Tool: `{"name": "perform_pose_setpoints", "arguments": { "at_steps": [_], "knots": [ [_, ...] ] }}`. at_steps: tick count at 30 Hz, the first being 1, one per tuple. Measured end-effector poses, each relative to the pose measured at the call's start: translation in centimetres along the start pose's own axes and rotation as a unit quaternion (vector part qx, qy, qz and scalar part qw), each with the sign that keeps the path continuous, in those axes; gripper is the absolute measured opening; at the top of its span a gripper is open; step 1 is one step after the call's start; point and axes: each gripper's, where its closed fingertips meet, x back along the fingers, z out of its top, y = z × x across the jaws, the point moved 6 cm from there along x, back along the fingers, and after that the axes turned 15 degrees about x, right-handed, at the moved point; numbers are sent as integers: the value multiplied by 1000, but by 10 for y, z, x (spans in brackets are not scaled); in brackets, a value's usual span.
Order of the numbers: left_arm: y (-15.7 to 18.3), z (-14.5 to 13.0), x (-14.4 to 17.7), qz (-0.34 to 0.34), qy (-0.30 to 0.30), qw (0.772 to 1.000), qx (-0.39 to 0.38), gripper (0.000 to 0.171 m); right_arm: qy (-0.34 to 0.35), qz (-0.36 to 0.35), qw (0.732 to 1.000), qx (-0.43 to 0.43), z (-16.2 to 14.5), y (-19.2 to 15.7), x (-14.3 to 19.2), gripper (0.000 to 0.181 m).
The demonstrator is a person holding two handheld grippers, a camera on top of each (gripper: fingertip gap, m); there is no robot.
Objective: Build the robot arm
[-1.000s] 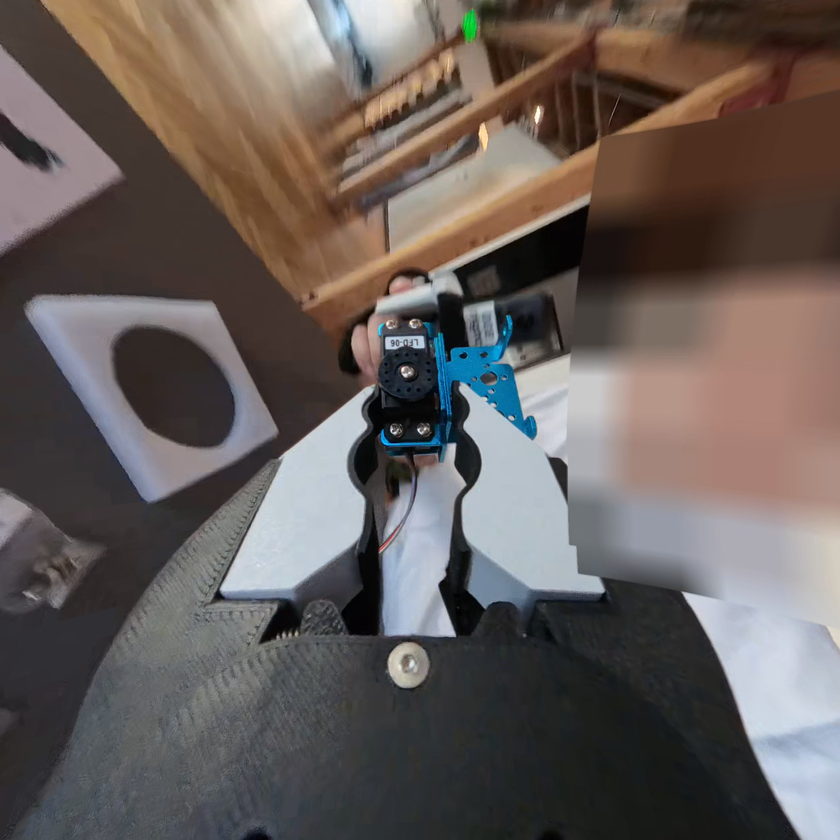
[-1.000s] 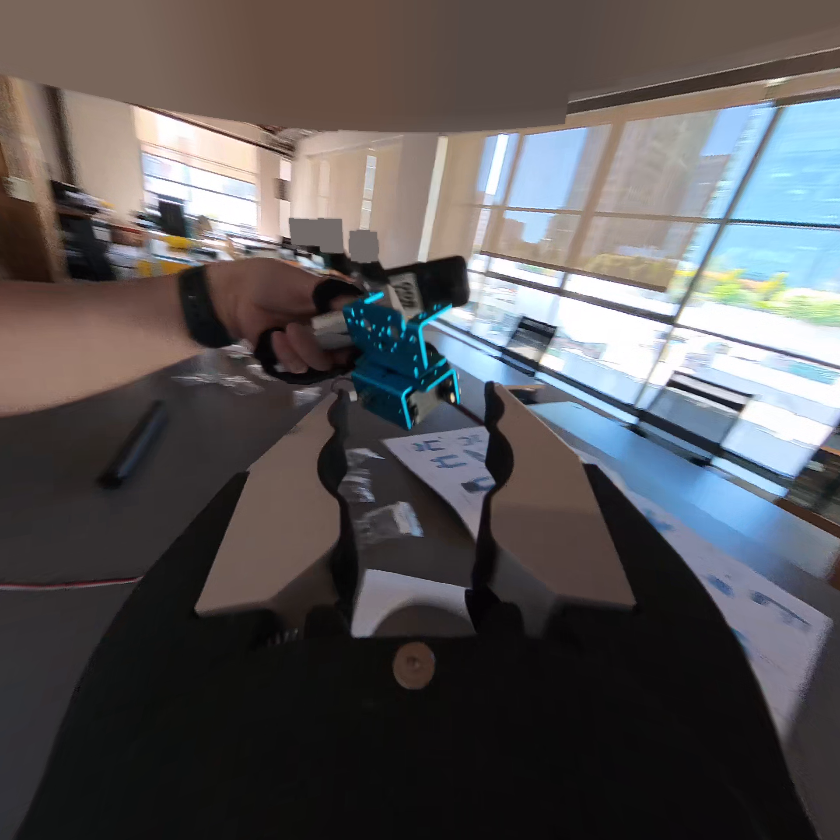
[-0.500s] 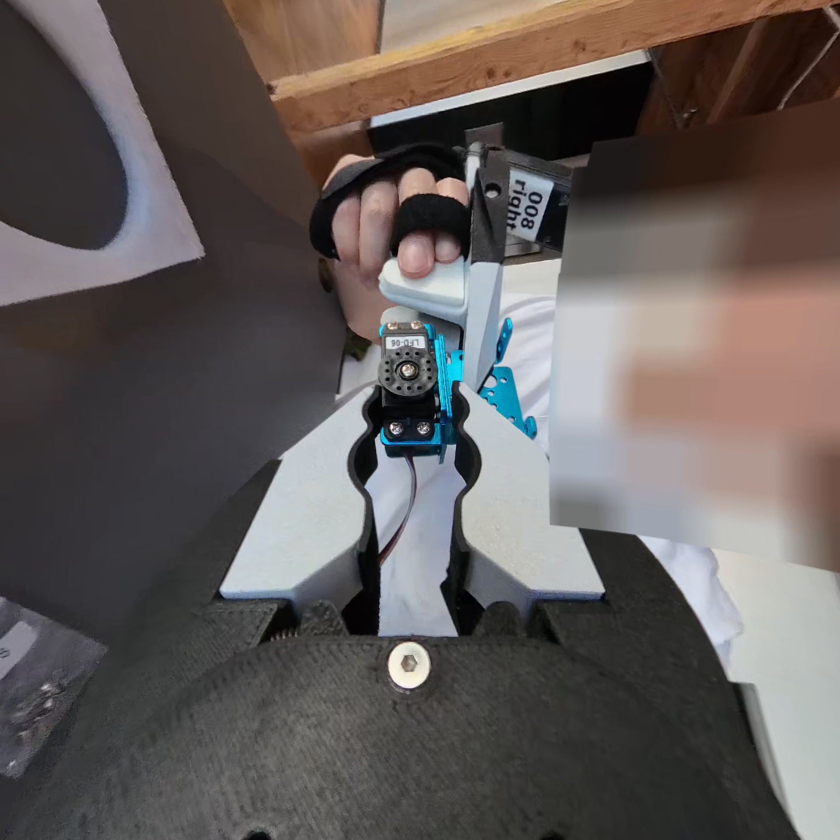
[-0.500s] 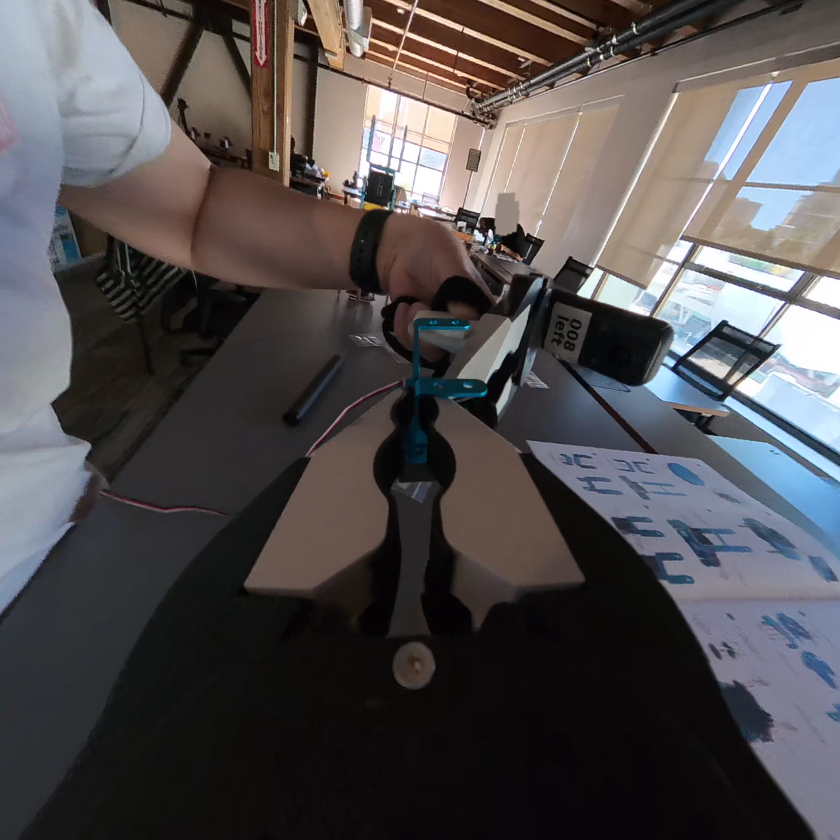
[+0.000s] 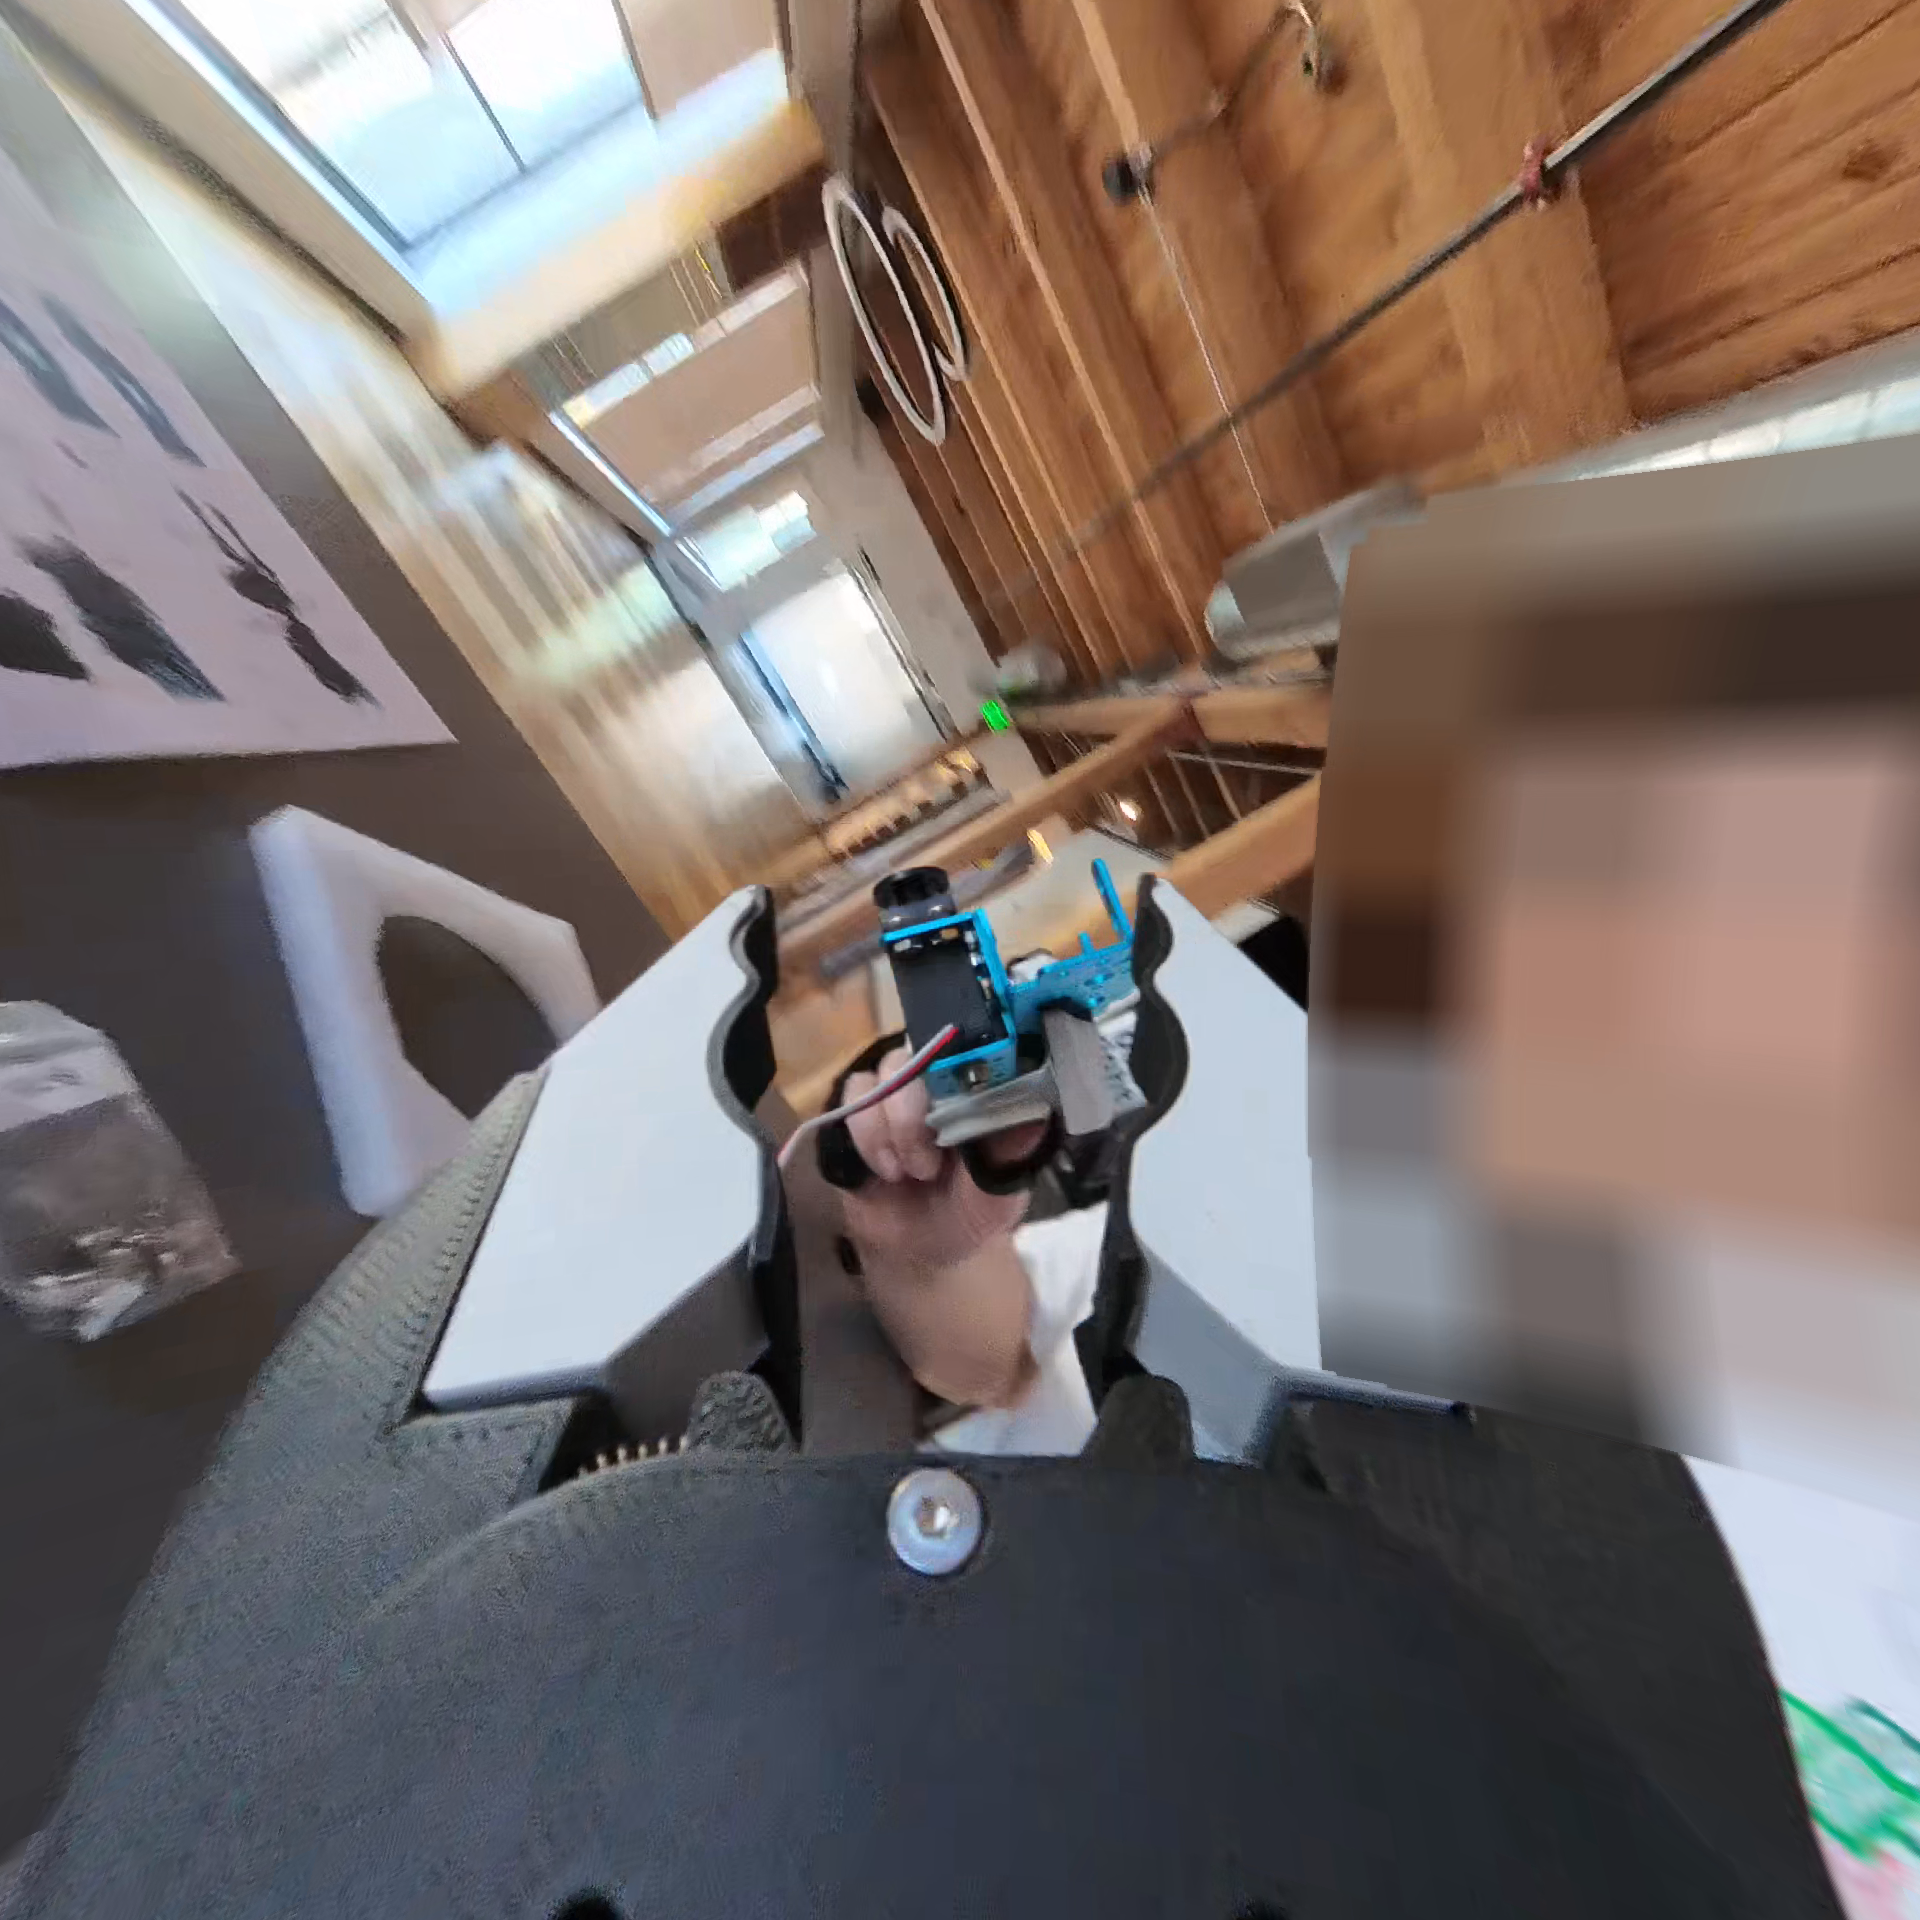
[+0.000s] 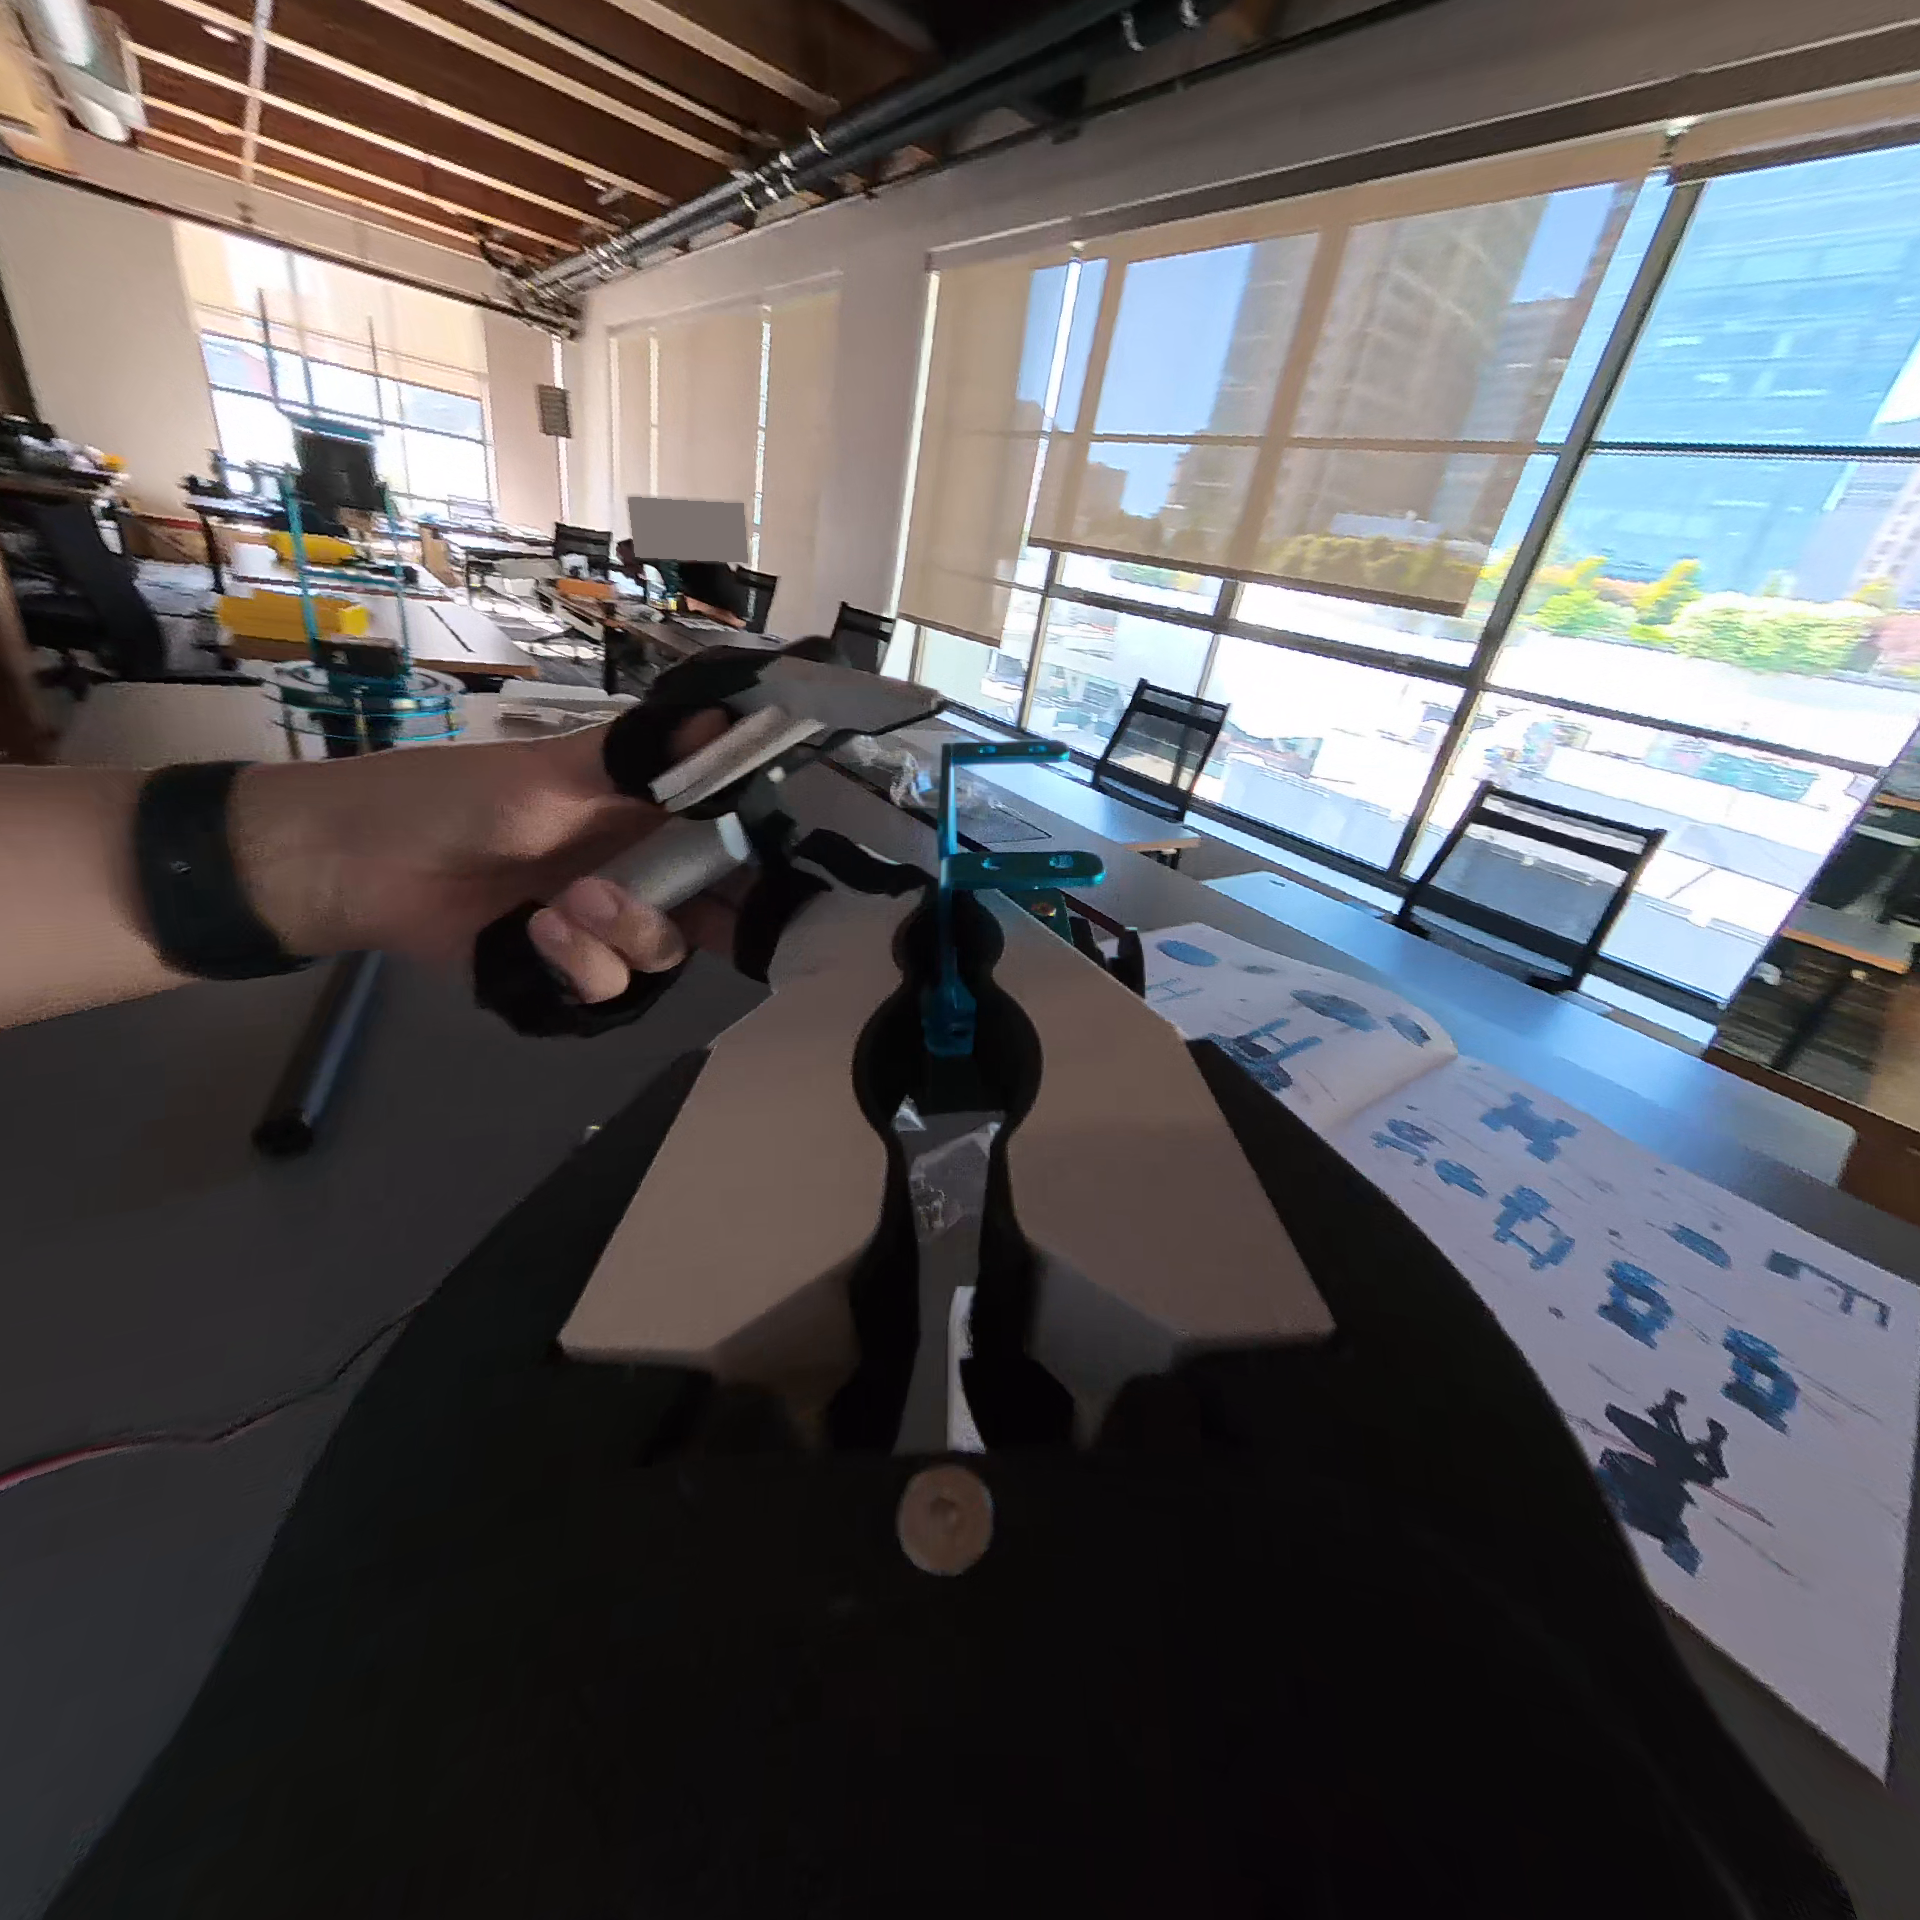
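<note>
My right gripper point(image 6: 951, 935) is shut on a blue metal bracket point(image 6: 951, 1003), whose U-shaped end point(image 6: 1003, 810) sticks up past the fingertips. In the left wrist view the same bracket point(image 5: 1081, 971) carries a black servo point(image 5: 940, 997) with a red and white wire point(image 5: 862, 1101). The right gripper point(image 5: 1039, 1091) holds them up from below. My left gripper point(image 5: 953, 904) is open and empty, its jaws spread wide, the servo a little beyond them. It also shows in the right wrist view point(image 6: 790, 727), held by a hand point(image 6: 468, 862), up and left of the bracket.
A white foam block with a round hole point(image 5: 343, 997), a clear bag of small parts point(image 5: 94, 1174) and a printed sheet point(image 5: 156, 582) lie on the dark table. The right wrist view shows a black tube point(image 6: 322, 1039), printed sheets point(image 6: 1558, 1226) and small bags point(image 6: 940, 1174). Across from one pair of fingers to the other is roughly 7 centimeters.
One second ago my left gripper held the servo and the right was open. The right then shut on the bracket. My left has let go, opened and drawn back.
</note>
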Motion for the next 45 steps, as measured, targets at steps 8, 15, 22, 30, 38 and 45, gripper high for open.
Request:
{"name": "perform_pose_setpoints", "arguments": {
  "at_steps": [8, 15, 22, 30, 38, 45],
  "knots": [
    [-18, -17, 2, 121, 75, 989, -29, 40, -37, -42, 998, -23, -16, 4, -4, 0],
    [-19, -60, -15, 163, 26, 984, -60, 31, -31, -31, 988, -151, -31, 16, -3, 1],
    [-21, -68, -11, 183, 84, 975, -89, 58, -5, -3, 980, -197, -21, 3, -1, 1],
    [7, -84, 19, 11, 106, 994, 10, 32, 23, 20, 989, -141, 15, -42, -23, 1],
    [40, -104, 84, 143, 141, 965, -166, 35, 36, 41, 965, -257, 33, -94, -62, 1],
    [61, -117, 121, 211, 164, 935, -232, 35, 46, 68, 949, -304, 46, -123, -80, 1]
  ]
}}
